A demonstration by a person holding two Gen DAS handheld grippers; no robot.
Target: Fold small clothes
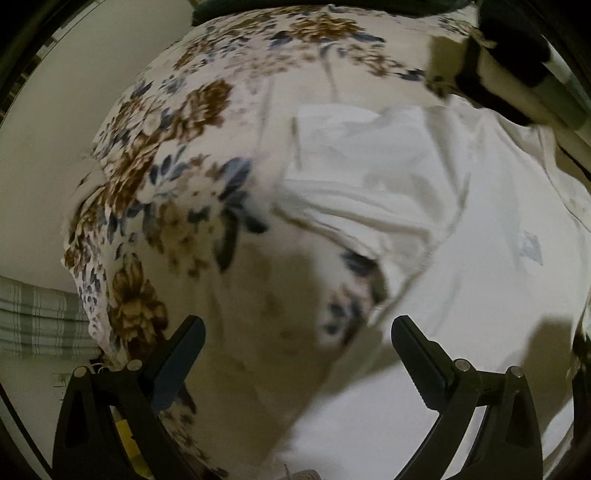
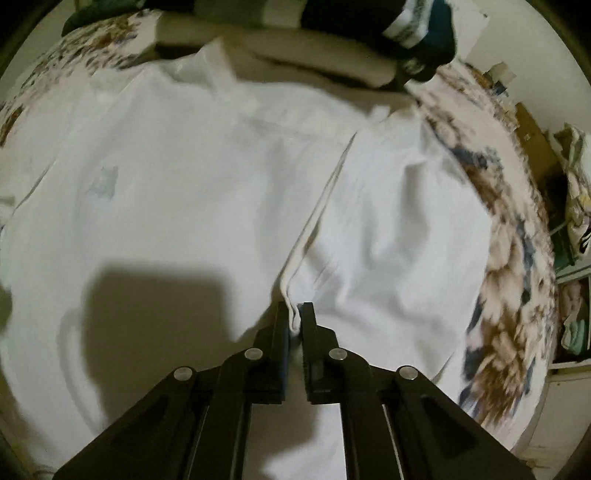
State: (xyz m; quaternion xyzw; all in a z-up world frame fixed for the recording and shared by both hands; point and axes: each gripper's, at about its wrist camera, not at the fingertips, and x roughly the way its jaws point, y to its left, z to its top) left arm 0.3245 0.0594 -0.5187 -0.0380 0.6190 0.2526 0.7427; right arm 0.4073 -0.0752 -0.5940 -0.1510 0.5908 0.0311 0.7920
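The flowered bedspread [image 2: 513, 258] covers the bed and carries everything I work on; beyond its far edge lie a cream bolster [image 2: 314, 48] and a dark striped garment [image 2: 417, 33], neither yet touched. On the bedspread lies the white garment [image 2: 166, 184], spread wide and mostly flat, with a faint pale mark on its cloth. Its right portion shows a long hemmed edge [image 2: 321, 206] running toward me, and I judge this to be a first fold in progress: one side panel lifted over the body, not yet laid down or smoothed. My right claw [image 2: 295, 314] is clenched on the near end of that hem, the white cloth pinched between its pads. My left claw [image 1: 295, 332] is released, its jaws standing wide over the border where the white garment [image 1: 461, 221] meets the flowered bedspread [image 1: 166, 166], with nothing between them. As far as the views show, no fold is complete; the opposite side, the crosswise folds and the dark garment remain
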